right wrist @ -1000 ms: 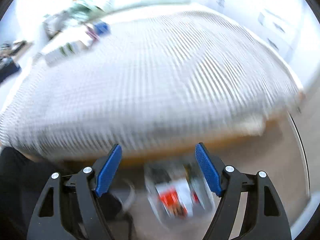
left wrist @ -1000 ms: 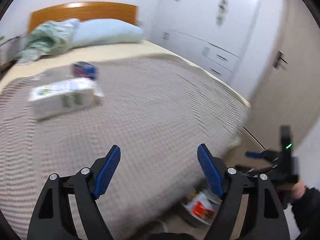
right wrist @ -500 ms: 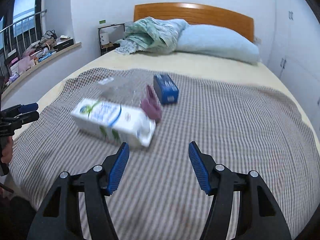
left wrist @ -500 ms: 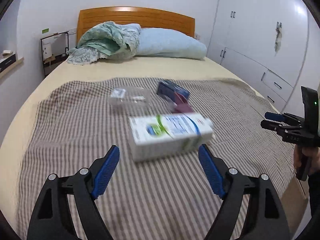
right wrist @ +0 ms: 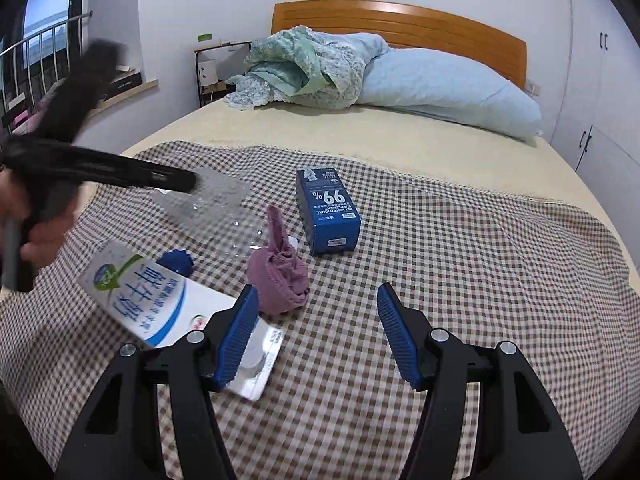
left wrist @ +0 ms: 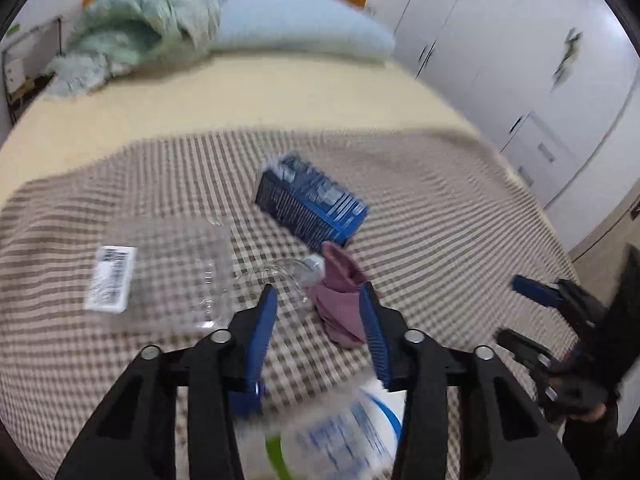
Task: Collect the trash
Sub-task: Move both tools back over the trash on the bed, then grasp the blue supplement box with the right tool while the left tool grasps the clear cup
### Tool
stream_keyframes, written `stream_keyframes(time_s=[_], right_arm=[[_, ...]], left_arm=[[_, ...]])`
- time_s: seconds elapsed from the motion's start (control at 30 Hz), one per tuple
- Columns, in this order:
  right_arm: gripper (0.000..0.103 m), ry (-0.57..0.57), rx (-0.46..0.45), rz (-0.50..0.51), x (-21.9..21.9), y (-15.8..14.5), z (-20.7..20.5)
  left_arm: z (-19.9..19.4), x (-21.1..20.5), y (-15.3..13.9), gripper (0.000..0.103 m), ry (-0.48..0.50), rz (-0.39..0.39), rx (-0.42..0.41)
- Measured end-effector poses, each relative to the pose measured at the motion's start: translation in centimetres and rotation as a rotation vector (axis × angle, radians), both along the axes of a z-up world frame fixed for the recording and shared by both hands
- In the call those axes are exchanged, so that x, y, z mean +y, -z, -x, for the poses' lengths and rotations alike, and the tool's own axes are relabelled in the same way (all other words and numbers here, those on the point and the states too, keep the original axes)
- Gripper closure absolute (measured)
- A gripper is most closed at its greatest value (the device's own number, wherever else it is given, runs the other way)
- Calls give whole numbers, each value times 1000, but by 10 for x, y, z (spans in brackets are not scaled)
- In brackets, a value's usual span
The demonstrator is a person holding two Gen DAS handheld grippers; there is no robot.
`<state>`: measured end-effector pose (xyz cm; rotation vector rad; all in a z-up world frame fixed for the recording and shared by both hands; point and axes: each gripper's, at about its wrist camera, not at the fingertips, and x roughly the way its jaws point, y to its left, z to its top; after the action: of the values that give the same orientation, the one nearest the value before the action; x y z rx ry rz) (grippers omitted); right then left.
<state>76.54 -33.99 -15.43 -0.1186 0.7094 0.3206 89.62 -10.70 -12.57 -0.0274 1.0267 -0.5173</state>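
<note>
Trash lies on the checked blanket [right wrist: 460,240]. A white milk carton [right wrist: 160,304] lies at the front left; in the left wrist view it [left wrist: 344,436] sits just under my left gripper [left wrist: 318,304], which is open above it. A crumpled purple wrapper [right wrist: 280,272] [left wrist: 340,300], a blue box [right wrist: 328,212] [left wrist: 308,200] and a clear plastic container [right wrist: 212,204] [left wrist: 176,276] lie further back. A small blue cap [right wrist: 176,262] rests beside the carton. My right gripper [right wrist: 314,304] is open and empty, near the purple wrapper.
A blue pillow [right wrist: 448,88] and a green crumpled quilt [right wrist: 304,68] lie at the wooden headboard [right wrist: 400,20]. White wardrobes [left wrist: 520,60] stand to the right of the bed. A window ledge [right wrist: 124,92] with clutter runs along the left wall.
Both grippers have moved forward and lower over the bed toward the trash. The left gripper now hovers over the milk carton with its jaws narrower than before.
</note>
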Motion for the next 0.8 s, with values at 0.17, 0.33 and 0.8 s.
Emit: stream_keyframes(time_s=[0.17, 0.33, 0.8], right_arm=[[43, -3, 28, -5, -1, 9, -21], [43, -2, 65, -49, -7, 15, -48], [42, 7, 194, 20, 23, 56, -161]], left_arm=[[-33, -16, 45, 67, -25, 4, 160], [-29, -19, 43, 103, 1, 61, 92], [54, 99, -96, 103, -35, 223, -234]])
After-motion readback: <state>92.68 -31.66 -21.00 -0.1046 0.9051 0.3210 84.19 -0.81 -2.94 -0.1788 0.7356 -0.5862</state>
